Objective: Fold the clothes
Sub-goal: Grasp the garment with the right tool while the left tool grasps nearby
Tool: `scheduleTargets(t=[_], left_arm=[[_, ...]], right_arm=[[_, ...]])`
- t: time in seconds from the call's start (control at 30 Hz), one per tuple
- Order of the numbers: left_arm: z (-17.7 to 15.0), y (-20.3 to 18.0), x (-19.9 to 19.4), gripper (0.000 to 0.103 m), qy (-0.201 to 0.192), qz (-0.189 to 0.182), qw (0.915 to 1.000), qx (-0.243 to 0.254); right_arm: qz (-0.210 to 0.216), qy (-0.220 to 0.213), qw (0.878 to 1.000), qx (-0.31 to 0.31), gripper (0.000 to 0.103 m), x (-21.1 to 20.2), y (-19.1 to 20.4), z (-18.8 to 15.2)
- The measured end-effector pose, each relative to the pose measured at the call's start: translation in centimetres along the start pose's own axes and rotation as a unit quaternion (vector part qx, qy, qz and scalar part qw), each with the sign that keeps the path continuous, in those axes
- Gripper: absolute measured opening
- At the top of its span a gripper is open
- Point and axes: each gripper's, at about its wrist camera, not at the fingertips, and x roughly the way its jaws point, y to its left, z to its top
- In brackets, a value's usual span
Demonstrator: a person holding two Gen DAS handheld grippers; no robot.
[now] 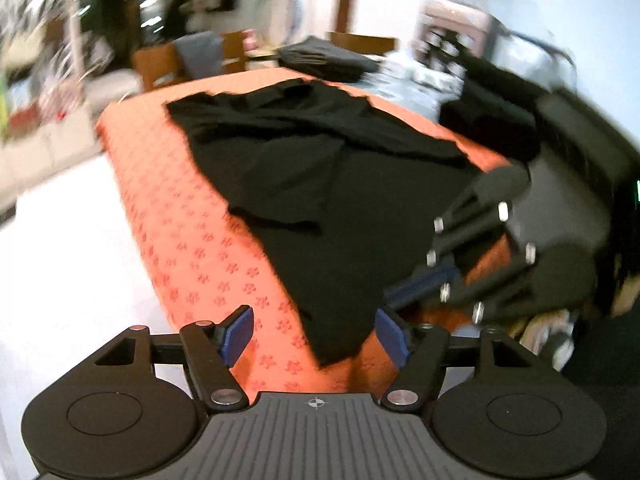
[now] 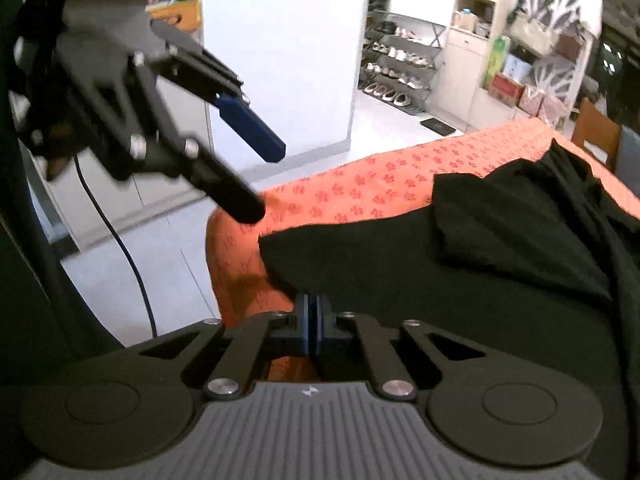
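Observation:
A black garment point(image 1: 320, 168) lies rumpled across a table with an orange patterned cloth point(image 1: 180, 216). In the left wrist view my left gripper point(image 1: 316, 330) is open, and the garment's near corner lies between its blue pads point(image 1: 240, 330) without being pressed. The right wrist view shows the left gripper point(image 2: 264, 182) hovering over the table's corner. My right gripper point(image 2: 312, 308) is shut, its pads meeting on the near edge of the black garment point(image 2: 460, 280). From the left wrist the right gripper point(image 1: 404, 290) appears blurred at that same hem.
More dark clothes point(image 1: 328, 58) and pale ones point(image 1: 404, 76) are piled at the table's far end, with wooden chairs point(image 1: 158, 66) behind. A shoe rack point(image 2: 400, 64) and shelves point(image 2: 520, 60) stand across the white floor. A black cable point(image 2: 128, 256) hangs at the left.

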Motion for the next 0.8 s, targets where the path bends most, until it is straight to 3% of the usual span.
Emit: scheduleTargets(t=[0.17,0.37,0.53,0.67,0.73,0.77,0.8], left_arm=[[0.5,-0.8,1.4,0.072,0.005,-0.010,0.9964,0.084],[0.3,-1.1,3.5,0.072,-0.010,0.013,0.9865,0.163],[0.6,-1.9,4.6,0.072,-0.024,0.029,0.9665,0.254],[1.4,-3.3,5.0,0.070,-0.056,0.026,0.9491,0.309],[1.6,-4.0,5.1,0.060,-0.071,0.023,0.9412,0.330],[1.7,-4.2,5.1,0.044,-0.077,0.019,0.9375,0.339],[1.7,-4.5,5.2,0.019,-0.079,0.014,0.9346,0.347]], right_arm=[[-0.003,-0.024,0.998,0.051,0.005,-1.7,-1.6,1.0],[-0.009,-0.046,0.993,0.109,0.005,-3.6,-4.1,1.8],[-0.012,-0.047,0.990,0.131,0.005,-3.9,-5.1,1.9],[-0.006,-0.050,0.989,0.143,0.005,-3.7,-5.4,2.0],[-0.003,-0.051,0.988,0.148,0.005,-3.6,-5.6,2.1],[-0.004,-0.052,0.987,0.150,0.005,-3.7,-5.5,2.0],[-0.005,-0.053,0.987,0.152,0.005,-3.8,-5.5,2.0]])
